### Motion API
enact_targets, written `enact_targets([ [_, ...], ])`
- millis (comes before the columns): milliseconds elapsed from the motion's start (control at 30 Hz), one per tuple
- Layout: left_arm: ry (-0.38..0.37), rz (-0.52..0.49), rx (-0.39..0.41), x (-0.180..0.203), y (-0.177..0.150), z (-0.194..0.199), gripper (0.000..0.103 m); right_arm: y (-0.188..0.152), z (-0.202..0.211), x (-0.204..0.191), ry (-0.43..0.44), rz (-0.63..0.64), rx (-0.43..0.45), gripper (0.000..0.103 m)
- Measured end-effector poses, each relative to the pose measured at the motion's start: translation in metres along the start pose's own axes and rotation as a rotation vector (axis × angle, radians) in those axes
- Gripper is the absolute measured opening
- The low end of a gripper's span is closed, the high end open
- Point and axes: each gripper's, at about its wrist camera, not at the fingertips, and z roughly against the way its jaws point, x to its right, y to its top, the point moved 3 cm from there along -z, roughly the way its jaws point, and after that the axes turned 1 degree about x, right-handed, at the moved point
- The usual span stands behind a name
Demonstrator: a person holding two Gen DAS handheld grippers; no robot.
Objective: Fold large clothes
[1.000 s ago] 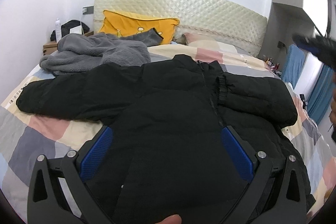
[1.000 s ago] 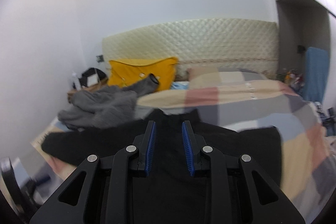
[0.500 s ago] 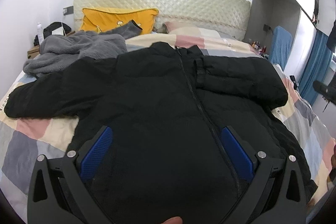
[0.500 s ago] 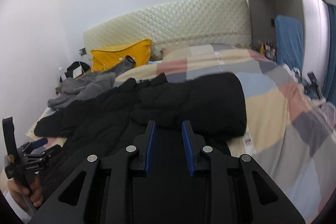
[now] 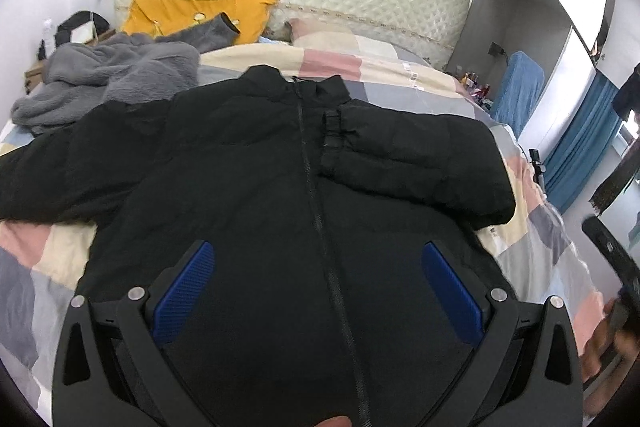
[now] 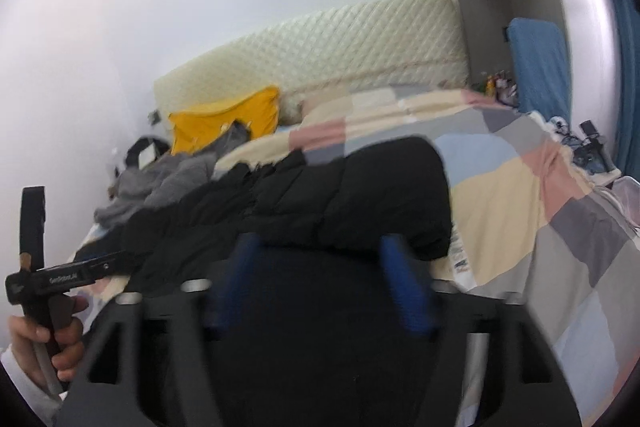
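Now both spread: left gripper [image 5: 316, 267] wide above black jacket [image 5: 260, 187], nothing pinched; right gripper [image 6: 320, 267] just been opening, folded sleeve [image 6: 360, 187] beyond fingertips

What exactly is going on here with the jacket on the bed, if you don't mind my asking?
A person with a handheld gripper in each hand is folding a black puffer jacket spread zipped-up on the patchwork bedspread. One sleeve is already folded across the chest; the other sleeve lies stretched out. The right gripper has just been opening, with nothing pinched between its pads. The left gripper hovers open over the jacket's front. A grey fleece lies heaped nearby.
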Motion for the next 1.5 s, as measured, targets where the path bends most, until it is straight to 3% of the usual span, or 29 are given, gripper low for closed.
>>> enact_targets([
  [167, 0.000, -0.008, -0.054, 0.015, 0.035, -0.034, 0.103, 0.005, 0.003, 0.011, -0.017, -0.044, 0.017, 0.073],
  [300, -0.009, 0.008, -0.092, 0.024, 0.061, -0.070, 0.103, 0.002, -0.006, 0.018, -0.017, -0.064, -0.037, 0.093],
  [467, 0.020, -0.002, -0.149, 0.037, 0.080, -0.127, 0.103, 0.003, -0.008, 0.029, -0.042, -0.088, -0.018, 0.095],
  [600, 0.056, -0.009, -0.189, 0.042, 0.081, -0.170, 0.103, 0.004, -0.017, 0.043, -0.059, -0.118, -0.021, 0.095],
  [733, 0.018, 0.061, -0.250, 0.040, 0.071, -0.212, 0.103, 0.001, -0.032, 0.055, -0.112, -0.140, -0.046, 0.101],
  [833, 0.079, 0.077, -0.259, 0.035, 0.058, -0.235, 0.103, -0.003, -0.045, 0.059, -0.129, -0.132, -0.082, 0.101],
  [933, 0.079, 0.164, -0.255, 0.025, 0.055, -0.245, 0.103, -0.009, -0.054, 0.059, -0.138, -0.111, -0.111, 0.101],
  [1133, 0.106, 0.174, -0.252, 0.027, 0.055, -0.247, 0.103, -0.014, -0.064, 0.060, -0.128, -0.123, -0.130, 0.101],
  [1200, 0.104, 0.172, -0.252, 0.028, 0.053, -0.245, 0.094, -0.014, -0.065, 0.057, -0.133, -0.114, -0.129, 0.101],
  [1233, 0.087, 0.172, -0.249, 0.029, 0.054, -0.244, 0.085, -0.015, -0.064, 0.056, -0.131, -0.110, -0.128, 0.101],
  [1300, 0.067, 0.153, -0.256, 0.037, 0.059, -0.240, 0.056, -0.015, -0.063, 0.055, -0.130, -0.105, -0.125, 0.101],
  [1367, 0.061, 0.136, -0.278, 0.045, 0.062, -0.232, 0.042, -0.014, -0.063, 0.054, -0.132, -0.104, -0.123, 0.101],
  [1500, 0.050, 0.114, -0.257, 0.057, 0.079, -0.203, 0.038, -0.015, -0.063, 0.051, -0.135, -0.091, -0.123, 0.101],
])
